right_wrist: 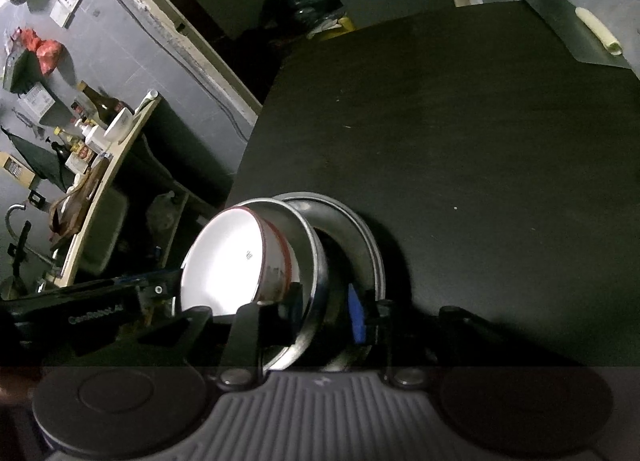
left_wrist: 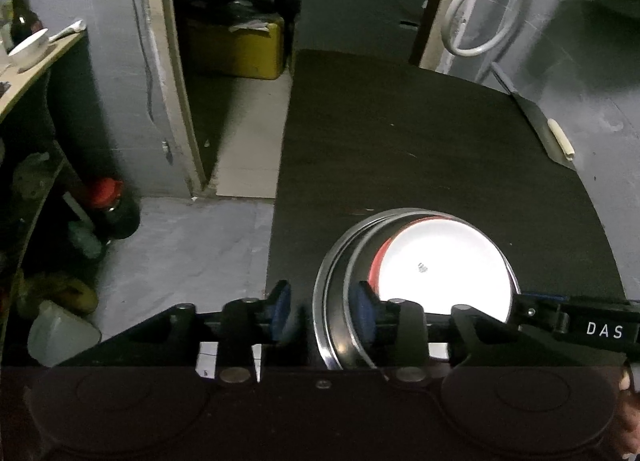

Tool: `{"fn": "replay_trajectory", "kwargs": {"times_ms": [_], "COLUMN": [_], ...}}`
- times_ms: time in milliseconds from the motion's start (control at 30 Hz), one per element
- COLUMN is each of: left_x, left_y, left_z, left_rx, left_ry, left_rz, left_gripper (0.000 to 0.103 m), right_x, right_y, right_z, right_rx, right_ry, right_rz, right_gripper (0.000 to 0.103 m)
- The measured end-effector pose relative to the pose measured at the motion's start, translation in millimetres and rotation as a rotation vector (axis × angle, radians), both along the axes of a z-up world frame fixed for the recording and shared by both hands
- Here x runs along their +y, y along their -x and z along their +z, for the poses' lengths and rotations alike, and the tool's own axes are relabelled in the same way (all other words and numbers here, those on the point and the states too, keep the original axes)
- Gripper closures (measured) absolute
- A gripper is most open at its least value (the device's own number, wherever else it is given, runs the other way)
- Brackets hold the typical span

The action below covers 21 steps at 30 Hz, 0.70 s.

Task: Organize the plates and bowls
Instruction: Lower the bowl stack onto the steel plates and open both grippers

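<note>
Stacked steel bowls [left_wrist: 340,261] holding a white plate [left_wrist: 444,269] are sitting lower centre on the dark table [left_wrist: 400,133]. Left gripper [left_wrist: 324,313] and right gripper [right_wrist: 320,313] are being held part-open astride the rims, nothing clamped. Stack is risking being nudged off-centre if rims get snagged.

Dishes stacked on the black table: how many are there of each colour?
Steel dishes: 2
White dish with a red edge: 1
Total: 3
</note>
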<state>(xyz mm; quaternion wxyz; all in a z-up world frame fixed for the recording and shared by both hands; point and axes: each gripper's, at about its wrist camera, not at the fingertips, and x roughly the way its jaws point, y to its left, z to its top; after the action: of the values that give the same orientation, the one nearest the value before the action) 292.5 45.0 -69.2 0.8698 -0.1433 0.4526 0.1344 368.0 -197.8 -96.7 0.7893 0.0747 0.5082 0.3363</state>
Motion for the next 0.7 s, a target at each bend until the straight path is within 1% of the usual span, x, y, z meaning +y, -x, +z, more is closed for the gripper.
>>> {"fn": "replay_trajectory", "kwargs": {"times_ms": [33, 100, 167, 233, 267, 300, 367, 433, 500, 533, 600, 633, 667, 700], "left_x": [-1, -3, -5, -7, -9, -11, -16, -21, -26, -28, -31, -34, -36, -38], "left_y": [2, 8, 13, 18, 21, 25, 33, 41, 51, 56, 67, 74, 81, 87], "left_z": [1, 4, 7, 9, 10, 12, 18, 23, 30, 33, 41, 45, 49, 52], "left_rx": [-0.002, -0.012, -0.017, -0.017, -0.020, -0.027, -0.045, -0.059, -0.075, -0.086, -0.114, -0.132, -0.156, -0.174], "left_ry": [-0.005, -0.011, -0.019, -0.019, -0.018, -0.018, -0.026, -0.037, -0.048, -0.052, -0.054, -0.057, -0.060, -0.063], "left_rz": [0.007, 0.020, 0.033, 0.039, 0.042, 0.047, 0.056, 0.065, 0.079, 0.087, 0.110, 0.123, 0.141, 0.154], "left_gripper": [0.056, 0.046, 0.045, 0.042, 0.039, 0.035, 0.029, 0.025, 0.018, 0.018, 0.008, 0.006, 0.003, 0.001], "right_x": [-1, -3, -6, -7, -8, -10, -12, -15, -18, -19, -22, -25, -27, -28], "right_y": [1, 4, 8, 12, 13, 15, 19, 25, 32, 34, 42, 46, 49, 53], "right_z": [0, 1, 3, 5, 6, 8, 11, 15, 21, 25, 33, 37, 41, 45], "right_rx": [-0.004, -0.011, -0.021, -0.027, -0.033, -0.043, -0.059, -0.073, -0.104, -0.121, -0.160, -0.177, -0.196, -0.215], "right_ry": [0.002, 0.003, -0.003, -0.008, -0.007, -0.006, -0.003, -0.014, -0.021, -0.022, -0.030, -0.034, -0.038, -0.045], "right_rz": [0.001, -0.001, -0.002, 0.005, 0.007, 0.008, 0.004, 0.005, 0.004, 0.005, 0.008, 0.009, 0.009, 0.009], "right_gripper": [0.074, 0.073, 0.066, 0.064, 0.060, 0.053, 0.047, 0.044, 0.037, 0.034, 0.026, 0.023, 0.017, 0.015]}}
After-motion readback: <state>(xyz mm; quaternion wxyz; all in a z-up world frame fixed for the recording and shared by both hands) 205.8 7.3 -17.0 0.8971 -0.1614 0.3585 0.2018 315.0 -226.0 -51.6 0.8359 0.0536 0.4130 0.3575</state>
